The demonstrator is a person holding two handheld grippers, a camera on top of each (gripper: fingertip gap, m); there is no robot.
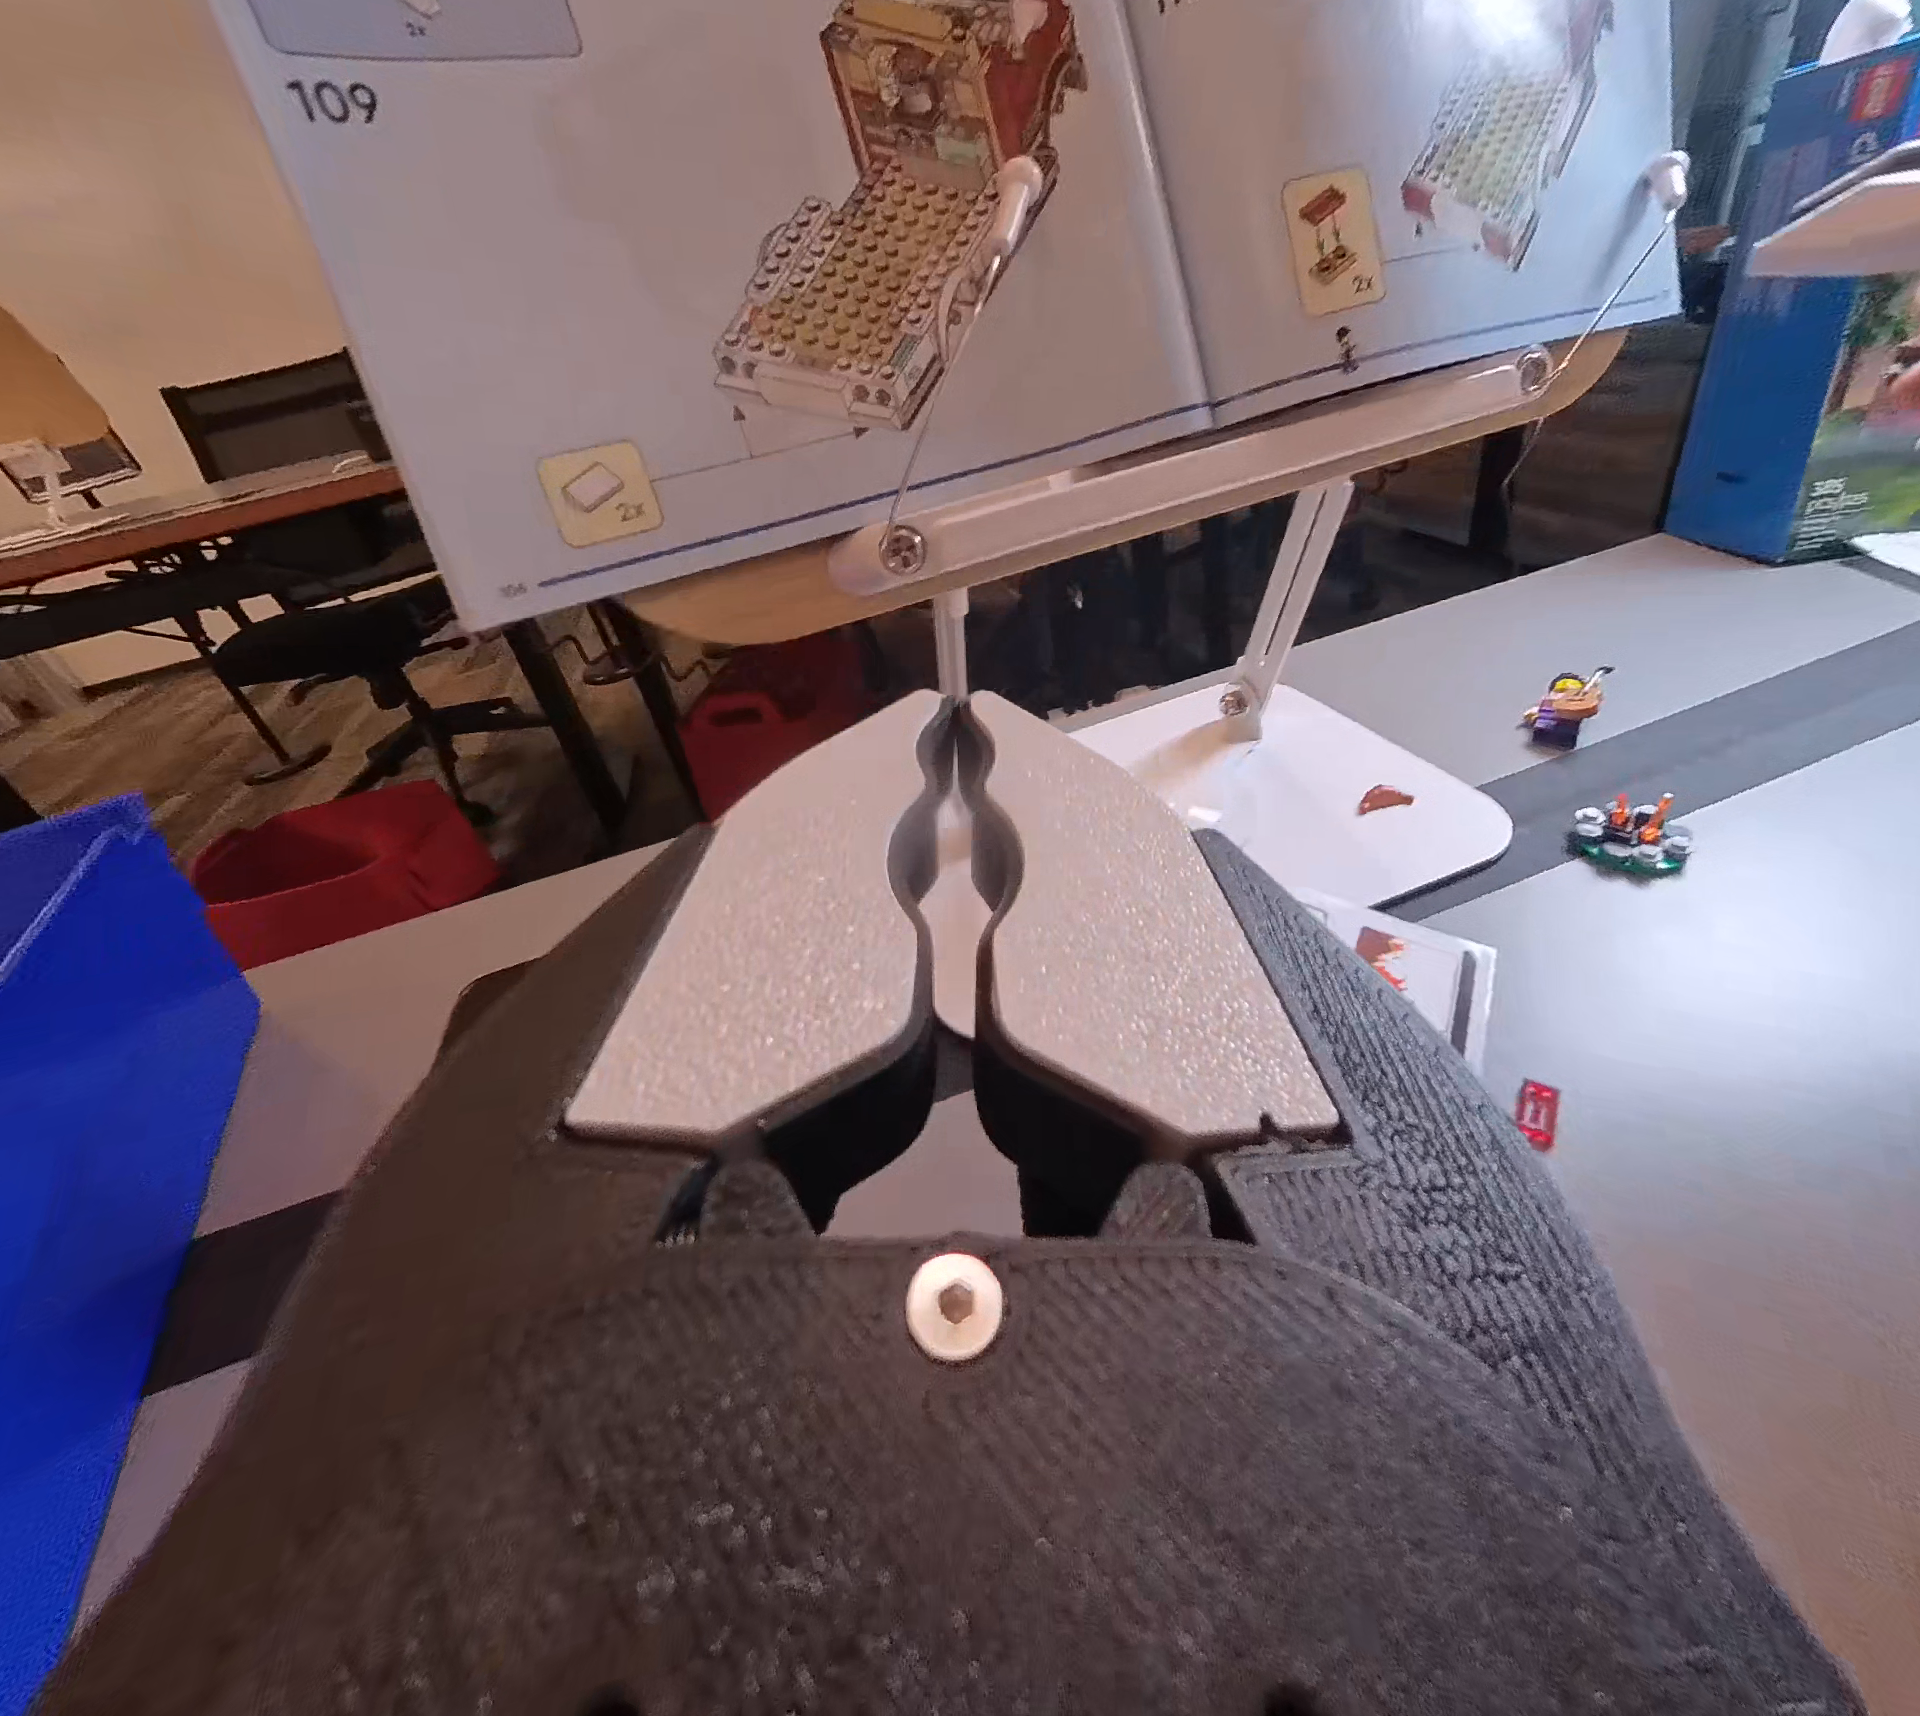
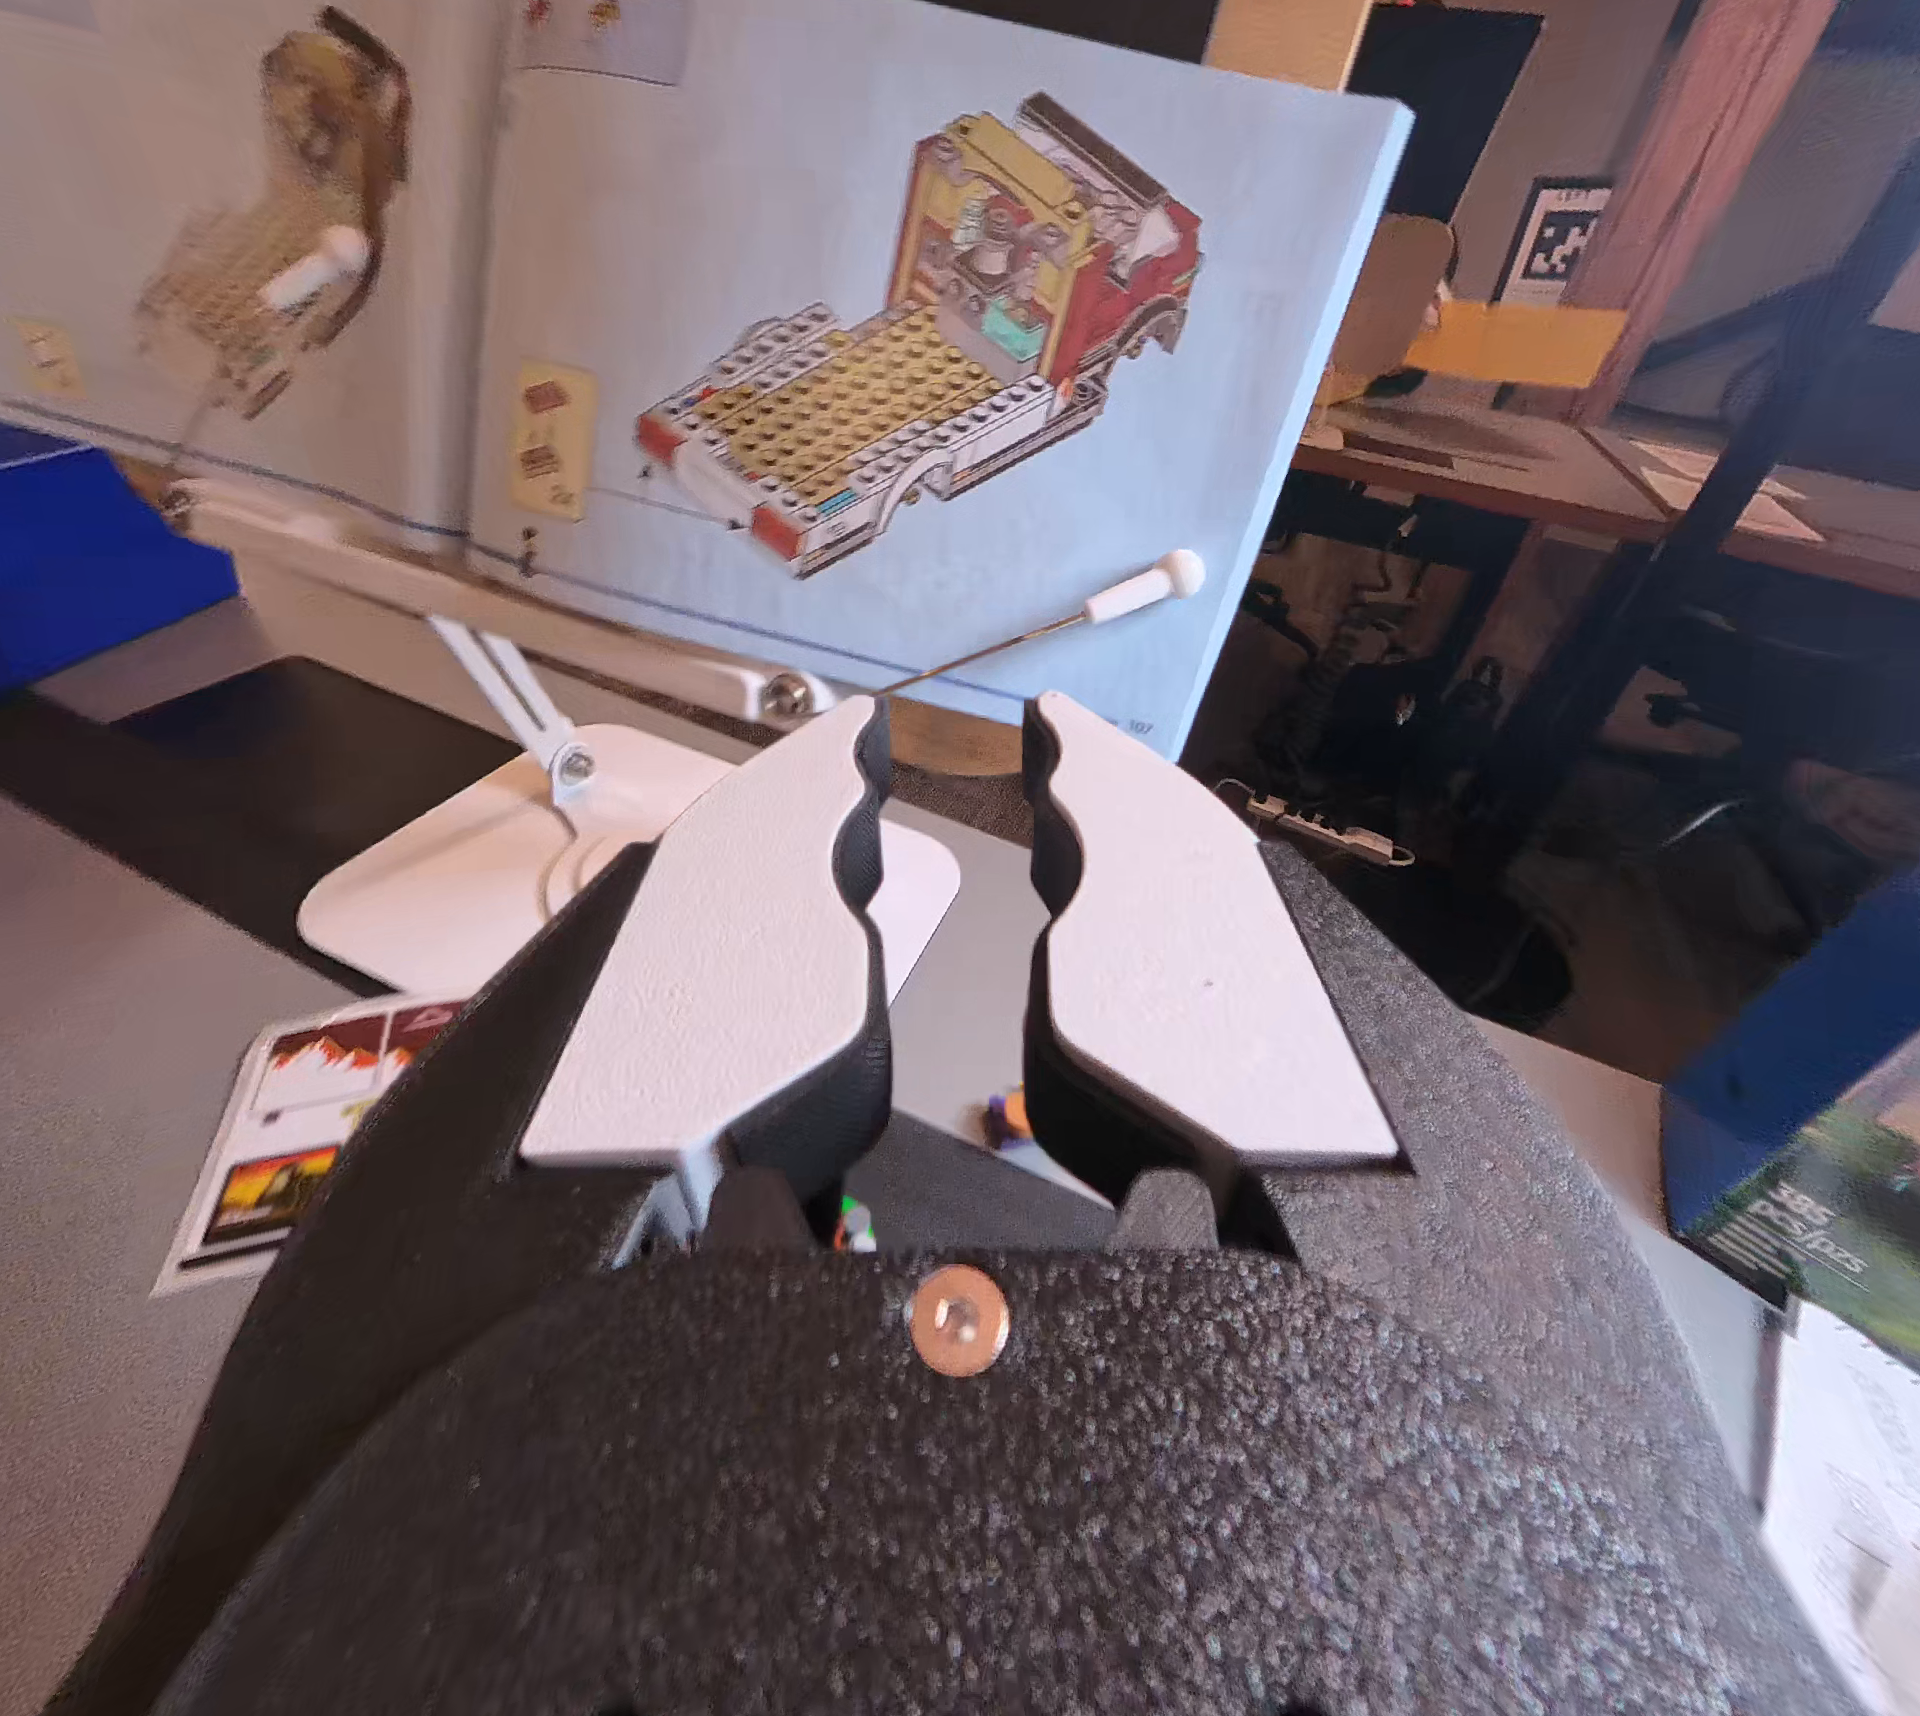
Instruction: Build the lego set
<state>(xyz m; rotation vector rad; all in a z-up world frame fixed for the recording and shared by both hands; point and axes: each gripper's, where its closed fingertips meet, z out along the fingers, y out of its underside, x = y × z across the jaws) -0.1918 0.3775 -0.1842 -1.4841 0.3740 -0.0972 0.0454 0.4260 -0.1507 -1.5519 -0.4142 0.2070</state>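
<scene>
While the instruction booklet [image 1: 727, 232] sits propped on its white stand [image 1: 1288, 773] for reading, left gripper [image 1: 957, 716] is clenched empty, right gripper [image 2: 956, 721] spread; the model itself isn't visible.

Each of the 2 cameras sits just behind its own tool, above the bench [image 1: 1662, 1095], looking forward and slightly upward along the fingers. The left wrist view faces the open instruction booklet [image 1: 727, 232] on its white stand [image 1: 1278, 773] from close by. The right wrist view faces the same booklet [image 2: 831, 316] from farther right. Both share booklet, stand and sticker sheet [image 2: 281, 1136].
</scene>
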